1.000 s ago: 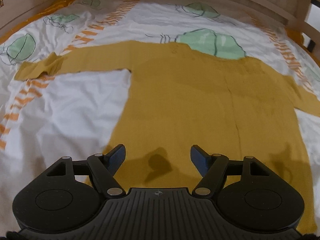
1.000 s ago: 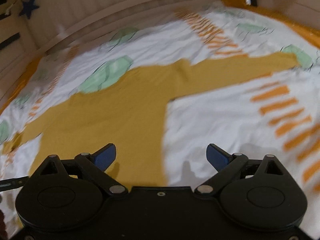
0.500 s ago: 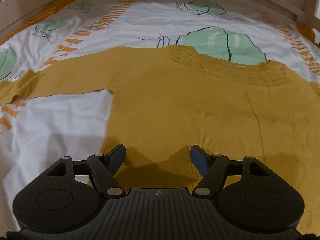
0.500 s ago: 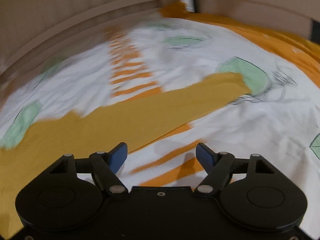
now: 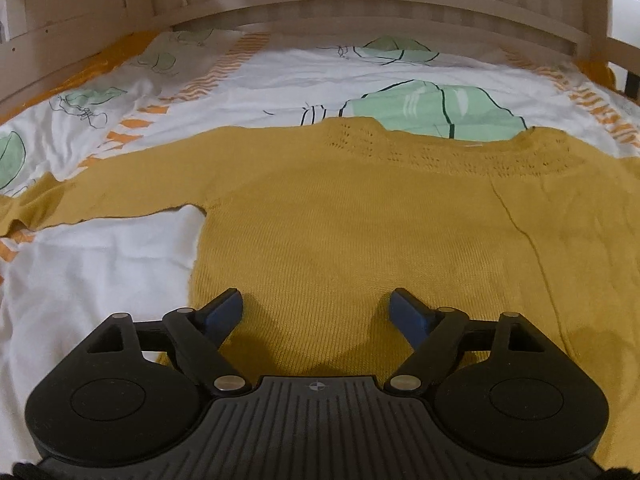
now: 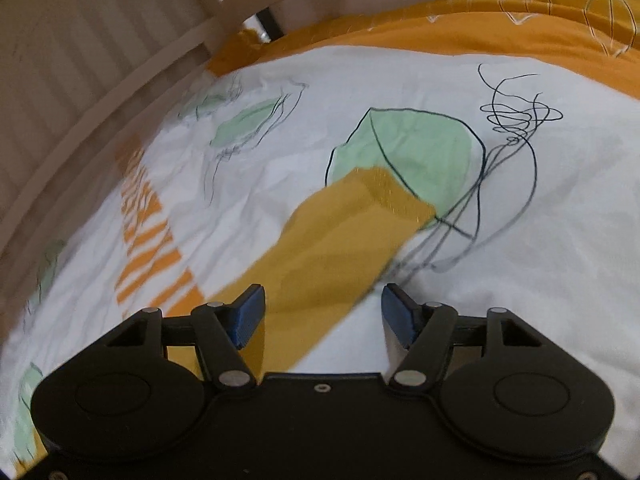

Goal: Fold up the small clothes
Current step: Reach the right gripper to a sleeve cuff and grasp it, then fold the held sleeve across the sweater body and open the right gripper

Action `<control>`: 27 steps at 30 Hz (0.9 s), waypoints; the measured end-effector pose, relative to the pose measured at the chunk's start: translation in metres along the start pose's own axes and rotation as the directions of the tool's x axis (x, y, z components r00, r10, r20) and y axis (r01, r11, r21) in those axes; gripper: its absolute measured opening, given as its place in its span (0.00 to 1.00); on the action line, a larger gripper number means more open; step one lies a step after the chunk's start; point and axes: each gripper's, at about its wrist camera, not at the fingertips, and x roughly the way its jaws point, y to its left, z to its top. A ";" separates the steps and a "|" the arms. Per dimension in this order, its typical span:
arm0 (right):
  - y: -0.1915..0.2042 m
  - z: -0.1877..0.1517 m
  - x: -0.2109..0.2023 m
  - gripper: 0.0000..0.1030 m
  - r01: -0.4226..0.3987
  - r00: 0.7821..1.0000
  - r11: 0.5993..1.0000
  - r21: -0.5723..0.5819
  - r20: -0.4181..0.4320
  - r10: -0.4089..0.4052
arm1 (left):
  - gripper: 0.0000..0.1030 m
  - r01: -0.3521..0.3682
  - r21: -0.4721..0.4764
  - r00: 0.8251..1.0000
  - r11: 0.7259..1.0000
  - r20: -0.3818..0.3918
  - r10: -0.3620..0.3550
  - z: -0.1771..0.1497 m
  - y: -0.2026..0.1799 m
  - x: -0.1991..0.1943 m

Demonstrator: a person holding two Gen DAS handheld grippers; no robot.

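Note:
A mustard-yellow knit sweater lies flat on the bed, neckline away from me. Its left sleeve stretches out to the left. My left gripper is open and empty, low over the sweater's lower body near its left side edge. In the right wrist view the right sleeve runs away from me, its ribbed cuff resting on a green leaf print. My right gripper is open and empty, its jaws on either side of the sleeve, just above it.
The bed cover is white with green leaves and orange stripes. A wooden slatted bed frame runs along the far side and also shows in the right wrist view. An orange blanket lies beyond the cover.
My left gripper moved forward and lower over the sweater body. My right gripper swung right along the right sleeve toward the cuff and narrowed a little. Both stayed open.

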 end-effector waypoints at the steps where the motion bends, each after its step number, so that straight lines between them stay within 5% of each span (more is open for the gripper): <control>1: -0.001 0.002 0.002 0.64 -0.009 1.000 1.000 0.014 0.005 0.009 | 0.79 -0.001 0.001 1.000 1.000 0.002 0.001 0.000 -0.002 0.001; 5: 0.001 0.007 0.014 0.43 -0.008 1.000 0.999 0.032 0.005 0.008 | 0.81 -0.006 0.002 1.000 1.000 0.013 0.006 -0.003 -0.004 0.002; 7: 0.005 0.008 0.018 0.16 -0.006 1.000 1.000 0.026 -0.010 0.006 | 0.82 -0.006 -0.002 1.000 1.000 0.015 0.006 -0.003 -0.003 0.003; 11: 0.024 0.008 0.007 0.15 -0.019 1.000 0.999 -0.025 -0.006 0.019 | 0.83 -0.004 -0.006 1.000 1.000 0.015 0.004 -0.003 -0.002 0.003; 17: 0.097 0.016 -0.044 0.14 -0.188 0.982 0.970 -0.155 -0.007 0.189 | 0.83 -0.002 -0.009 1.000 1.000 0.016 0.002 -0.003 -0.001 0.003; 21: 0.170 0.005 -0.088 0.14 -0.337 0.939 0.903 -0.266 -0.024 0.343 | 0.83 0.001 -0.012 1.000 1.000 0.017 -0.001 -0.004 0.000 0.003; 27: 0.283 -0.058 -0.127 0.14 -0.542 0.839 0.758 -0.365 -0.175 0.515 | 0.83 0.007 -0.020 1.000 1.000 0.019 -0.006 -0.004 0.000 0.003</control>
